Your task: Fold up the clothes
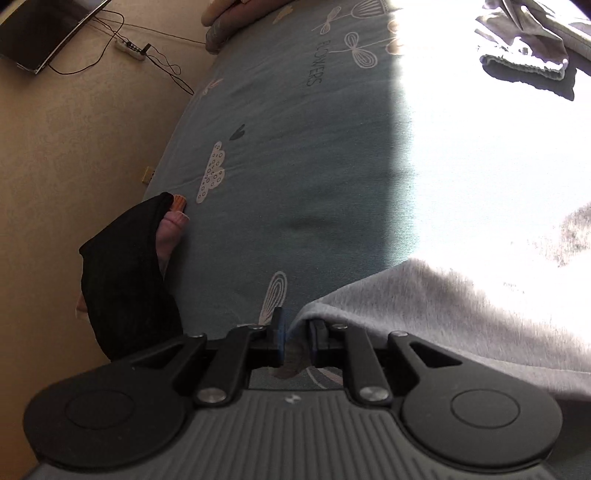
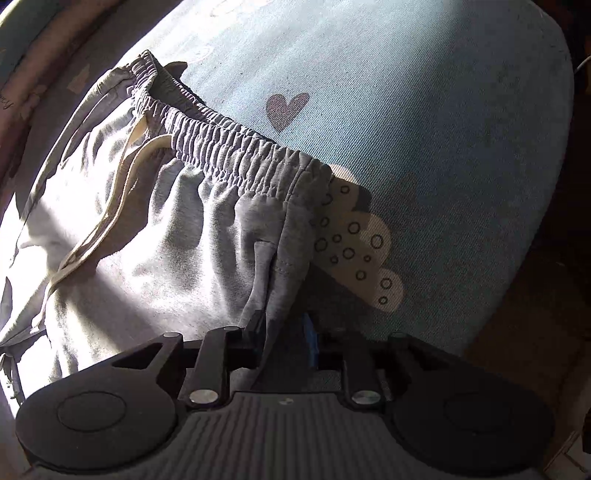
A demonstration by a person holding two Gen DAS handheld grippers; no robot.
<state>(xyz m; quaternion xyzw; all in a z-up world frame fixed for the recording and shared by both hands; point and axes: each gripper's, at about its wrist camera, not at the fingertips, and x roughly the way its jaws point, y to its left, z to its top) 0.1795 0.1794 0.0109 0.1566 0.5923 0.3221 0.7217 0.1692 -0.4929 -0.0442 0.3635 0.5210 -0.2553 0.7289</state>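
Grey sweatpants lie on a blue-green patterned bed sheet [image 1: 295, 177]. In the right wrist view I see their elastic waistband [image 2: 221, 147] and cream drawstring [image 2: 122, 184]. My right gripper [image 2: 284, 332] is shut on the side seam of the pants [image 2: 273, 288] near the waist. In the left wrist view a grey pant leg [image 1: 443, 314] lies at the lower right. My left gripper [image 1: 295, 332] is narrowly open at the edge of this leg; the cloth covers its right finger, and the cloth does not reach between the fingers.
Another grey garment [image 1: 524, 44] lies crumpled at the sunlit far right. A foot in a black trouser leg [image 1: 129, 277] stands beside the bed on the beige floor. A power strip [image 1: 129, 48] with cables and a dark screen [image 1: 44, 33] lie on the floor.
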